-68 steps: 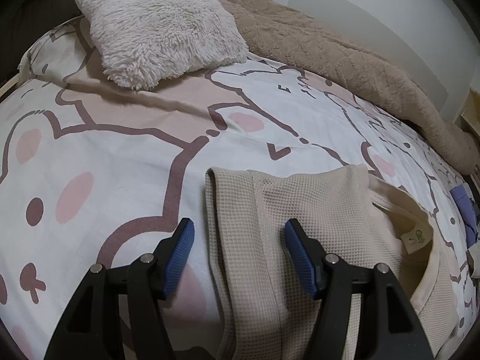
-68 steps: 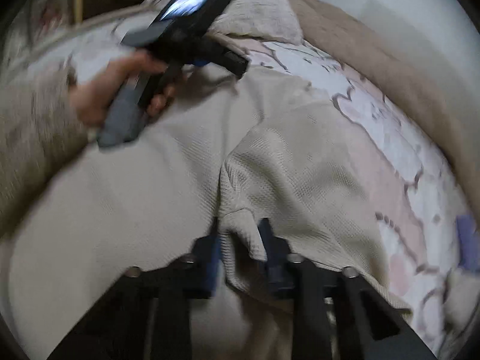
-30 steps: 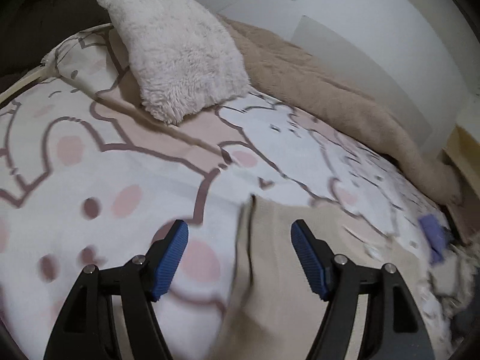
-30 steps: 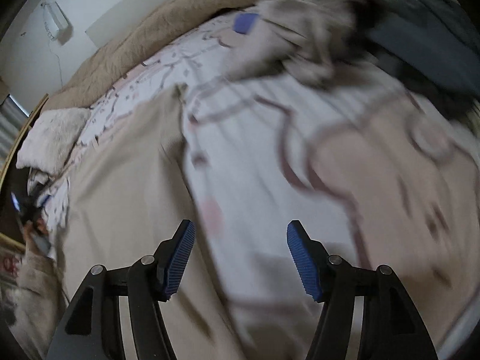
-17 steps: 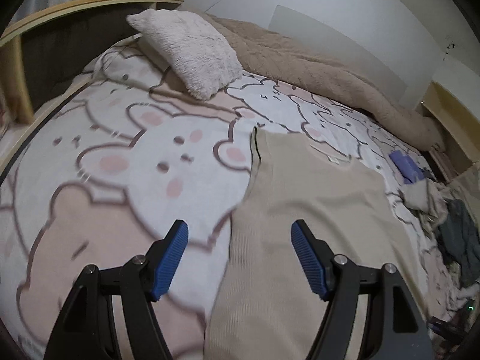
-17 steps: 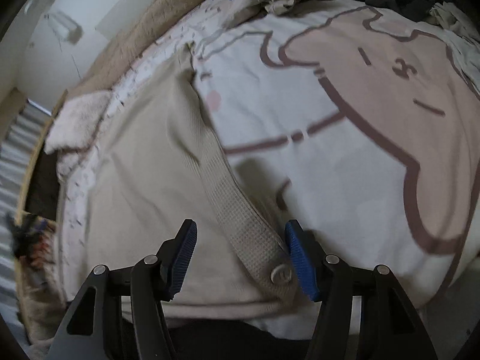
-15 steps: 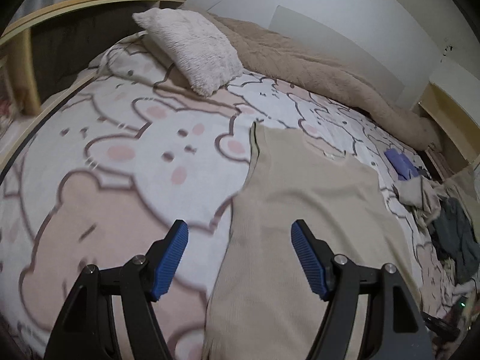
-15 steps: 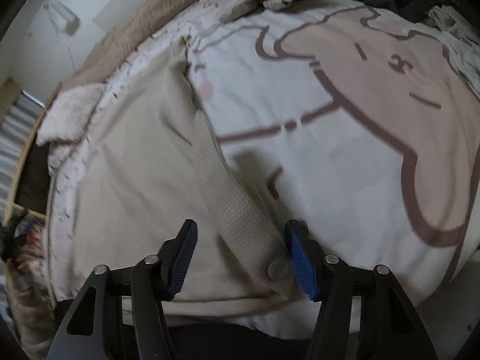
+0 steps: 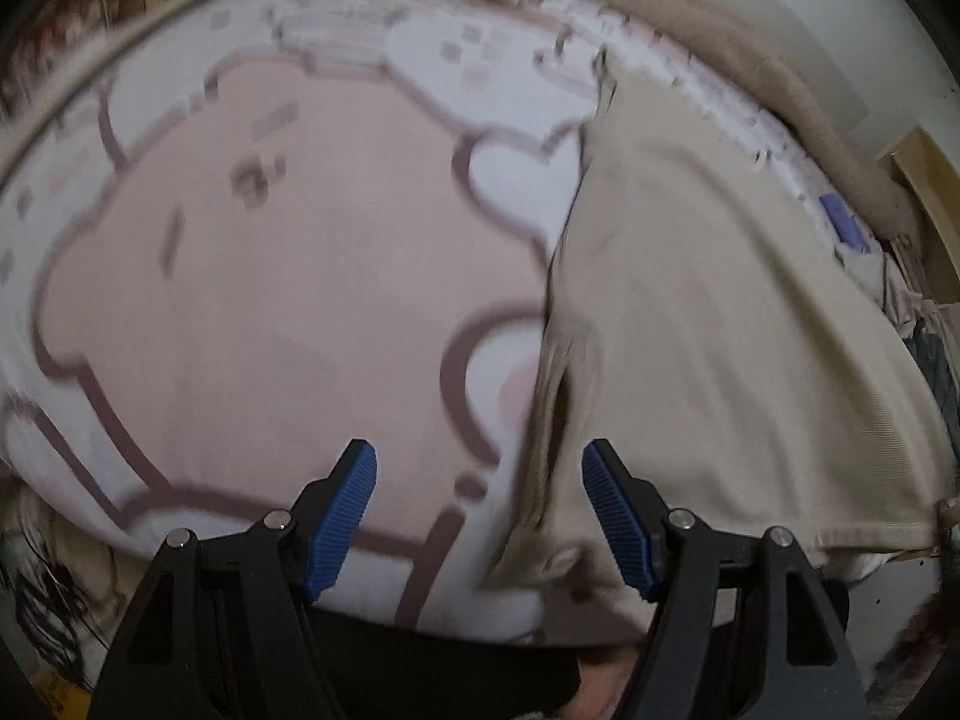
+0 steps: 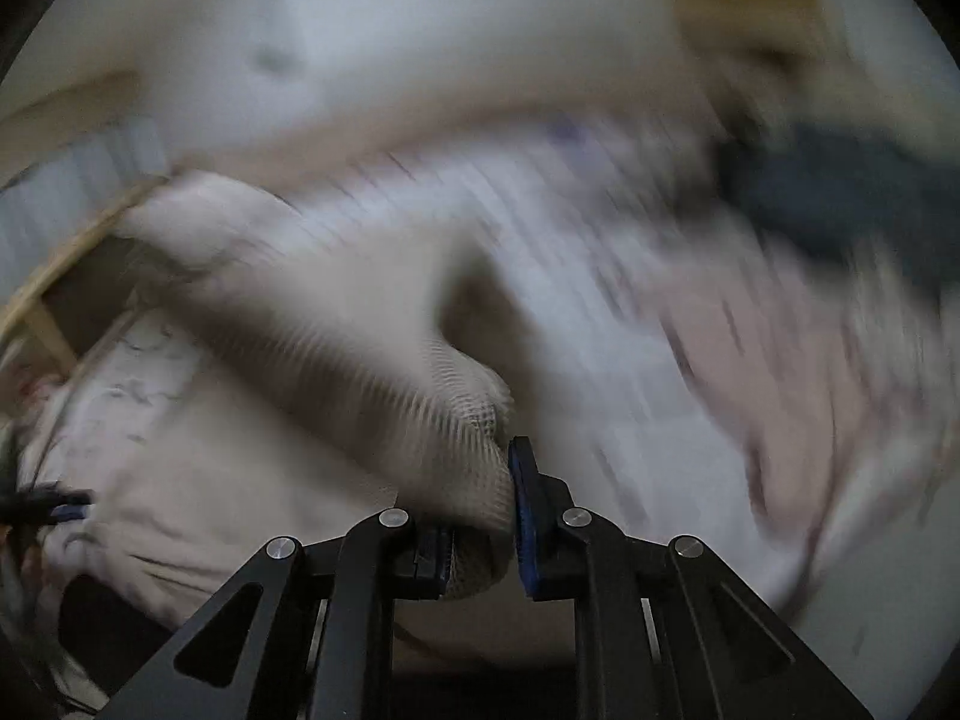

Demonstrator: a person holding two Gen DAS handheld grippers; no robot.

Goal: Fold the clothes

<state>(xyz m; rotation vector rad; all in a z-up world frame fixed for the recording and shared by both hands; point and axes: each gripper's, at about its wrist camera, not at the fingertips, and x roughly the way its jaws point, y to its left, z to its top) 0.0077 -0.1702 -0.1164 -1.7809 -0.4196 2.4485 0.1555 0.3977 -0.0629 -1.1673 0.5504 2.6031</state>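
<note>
- On the bed (image 9: 252, 276), spread over the bear-print sheet, lies the beige top (image 9: 720, 324), with its near hem hanging right at the bed's front edge.
- Left gripper (image 9: 479, 516) hovers over the bed's near edge with jaws wide apart and nothing in them; the top's left hem corner sits between the fingers but isn't pinched.
- Right gripper (image 10: 480, 516) has just been closing, and its blue pads (image 10: 521, 504) are now squeezed on a bunched bit of the top (image 10: 384, 396). That view is super blurry, so I can't tell exactly which part.
- Looks like a waffle knit: soft, floppy, light, zero stiffness. I'd guess it sags and stretches if lifted by one point.
- Best bet is grabbing hem corners or a sleeve end, pinching both layers, so it stays flat over the bed while folding.
- Not fragile or slippery, but a shallow pinch could slide off.
</note>
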